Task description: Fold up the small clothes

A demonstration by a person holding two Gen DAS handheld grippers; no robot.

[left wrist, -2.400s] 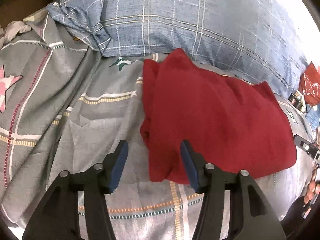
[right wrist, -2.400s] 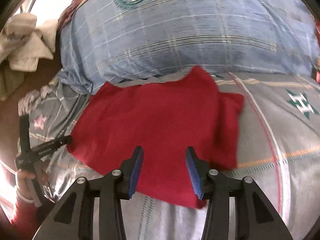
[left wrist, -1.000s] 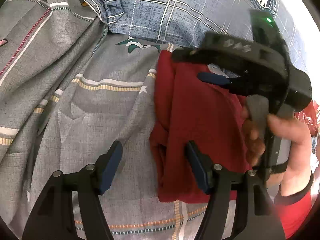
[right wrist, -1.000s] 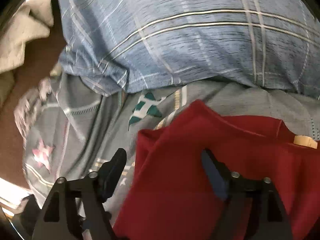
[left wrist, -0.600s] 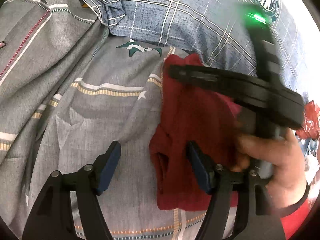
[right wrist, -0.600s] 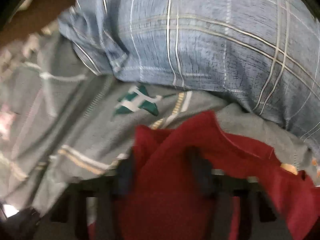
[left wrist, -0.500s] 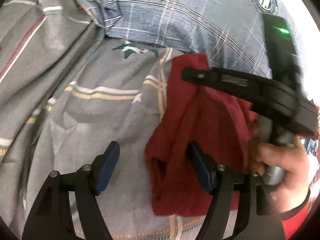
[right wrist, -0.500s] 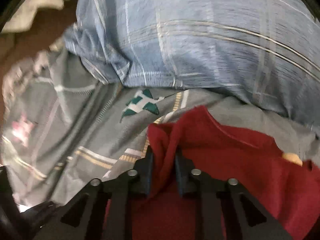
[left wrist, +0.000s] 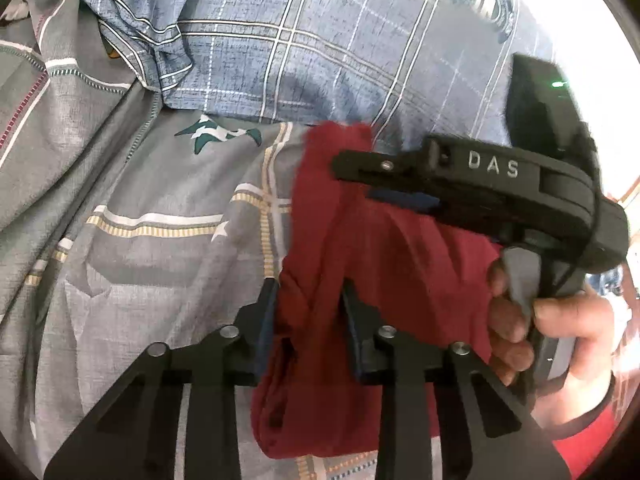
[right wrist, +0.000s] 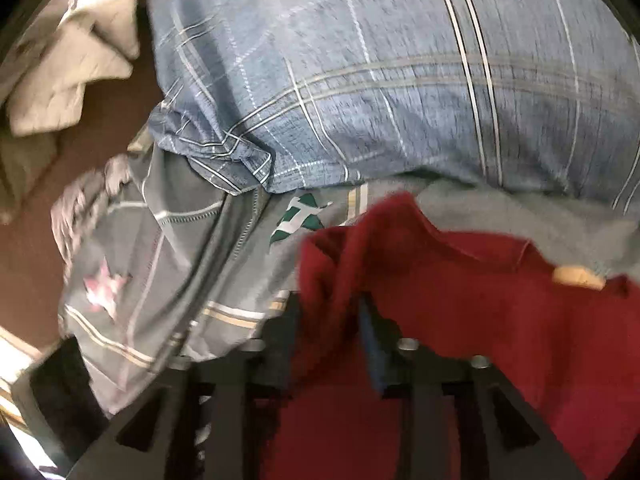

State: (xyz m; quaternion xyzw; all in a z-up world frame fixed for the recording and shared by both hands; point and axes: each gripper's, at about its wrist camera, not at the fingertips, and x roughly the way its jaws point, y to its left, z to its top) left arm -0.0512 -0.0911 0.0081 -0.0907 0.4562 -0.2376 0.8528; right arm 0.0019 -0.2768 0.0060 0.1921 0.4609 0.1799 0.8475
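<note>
A folded dark red garment (left wrist: 416, 280) lies on a grey patterned bed sheet (left wrist: 152, 248). My left gripper (left wrist: 308, 300) is shut on the near left edge of the red garment. My right gripper (right wrist: 332, 316) is shut on the far left corner of the same garment (right wrist: 500, 320). The right gripper also shows in the left wrist view (left wrist: 360, 176), reaching in from the right with a hand on its handle. The garment's left edge bunches up between the two grips.
A blue plaid pillow (left wrist: 320, 40) lies right behind the garment, also in the right wrist view (right wrist: 380, 80). The bed's left edge and a brown floor (right wrist: 36, 248) with pale cloths (right wrist: 68, 80) lie to the left.
My right gripper swung across to the garment's far left corner and shut on it. My left gripper closed on the near left edge. The left edge has bunched and lifted.
</note>
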